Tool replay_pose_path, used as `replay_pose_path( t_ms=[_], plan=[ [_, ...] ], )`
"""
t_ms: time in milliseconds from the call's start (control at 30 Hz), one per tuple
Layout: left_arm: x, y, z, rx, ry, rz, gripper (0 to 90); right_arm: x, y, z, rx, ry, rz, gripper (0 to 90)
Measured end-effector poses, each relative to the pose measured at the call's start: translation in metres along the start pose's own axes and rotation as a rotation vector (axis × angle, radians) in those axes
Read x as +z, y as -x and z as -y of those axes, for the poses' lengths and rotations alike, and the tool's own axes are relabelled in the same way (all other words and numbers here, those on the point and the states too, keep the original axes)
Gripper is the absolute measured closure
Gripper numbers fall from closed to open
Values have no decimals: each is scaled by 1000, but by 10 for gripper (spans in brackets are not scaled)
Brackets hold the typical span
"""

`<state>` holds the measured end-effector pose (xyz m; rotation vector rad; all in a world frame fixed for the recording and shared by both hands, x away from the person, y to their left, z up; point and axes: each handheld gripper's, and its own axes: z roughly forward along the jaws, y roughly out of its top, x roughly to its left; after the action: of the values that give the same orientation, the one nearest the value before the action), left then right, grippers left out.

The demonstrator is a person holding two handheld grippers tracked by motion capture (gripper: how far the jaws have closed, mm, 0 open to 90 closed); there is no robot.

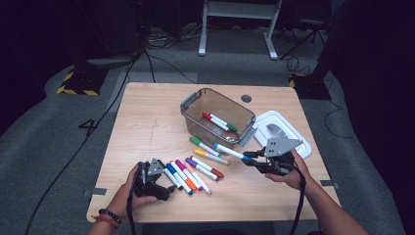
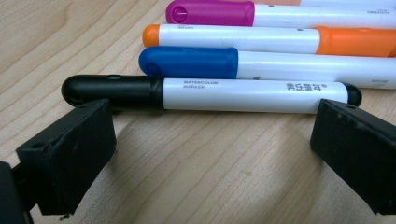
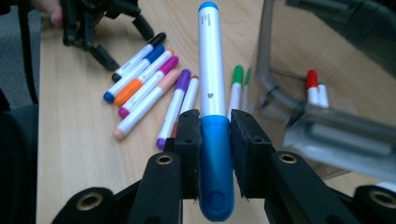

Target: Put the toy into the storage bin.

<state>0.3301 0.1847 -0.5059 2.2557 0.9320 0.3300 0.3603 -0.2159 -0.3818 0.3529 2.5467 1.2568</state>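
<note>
The right gripper [image 3: 215,140] has its fingers [image 3: 189,140] clamped on the cap end of a light-blue marker [image 3: 212,93], whose white barrel juts straight out ahead of them, clear of the worktop [image 1: 147,127]. Just beyond the marker's tip stands the clear bin [image 1: 218,115], already holding a red marker [image 1: 211,119] and a green marker [image 1: 225,123]. To do this step well, I would judge that the barrel tip must clear the bin's near rim before the fingers part, with the marker kept level so it drops flat beside the two inside. The left gripper [image 2: 210,140] hovers low with fingers [image 2: 70,154] spread wide, empty, bracketing a black marker [image 2: 210,95] that lies just ahead of them, with a dark-blue marker [image 2: 243,63], orange and magenta ones behind.
</note>
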Motion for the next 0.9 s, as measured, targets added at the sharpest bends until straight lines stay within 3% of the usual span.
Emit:
replay_pose_path(
  t_ms=[233,333,633,900],
  plan=[
    [0,0,0,-1,0,1,5,0,26,-28,6,-1,88,738],
    [0,0,0,0,-1,0,5,5,35,-37,20,-5,103,737],
    [0,0,0,-1,0,1,5,39,62,-67,42,-57,128,737],
    [0,0,0,1,0,1,5,71,82,-76,75,-127,141,737]
  ],
)
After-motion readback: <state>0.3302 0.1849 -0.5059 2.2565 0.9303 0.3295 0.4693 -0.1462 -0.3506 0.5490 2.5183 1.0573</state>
